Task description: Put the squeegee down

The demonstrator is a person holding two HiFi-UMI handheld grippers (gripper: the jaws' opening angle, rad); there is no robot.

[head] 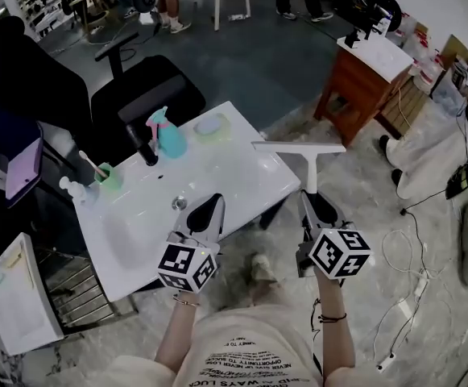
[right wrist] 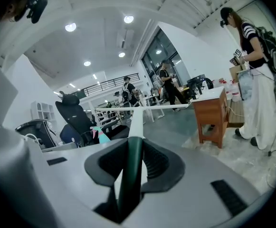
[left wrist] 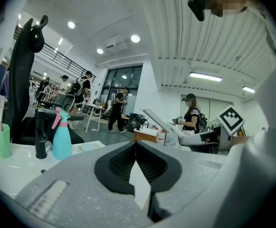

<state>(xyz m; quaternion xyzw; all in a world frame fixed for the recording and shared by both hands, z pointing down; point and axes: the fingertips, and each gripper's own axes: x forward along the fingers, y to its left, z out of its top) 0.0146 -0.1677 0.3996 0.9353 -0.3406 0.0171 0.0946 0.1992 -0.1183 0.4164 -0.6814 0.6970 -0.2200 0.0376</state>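
1. The right gripper (head: 312, 200) clamps the squeegee (head: 307, 161) by its handle, with the blade ahead and level, I think so that it can be laid flat.
2. The squeegee is in the air at the right corner of the basin (head: 242, 180), not yet put down.
3. The left gripper (head: 211, 206) is closed on nothing and seems only to wait.
4. I count one squeegee, two grippers, one spray bottle (head: 170, 136) and one green cup (head: 109, 178).
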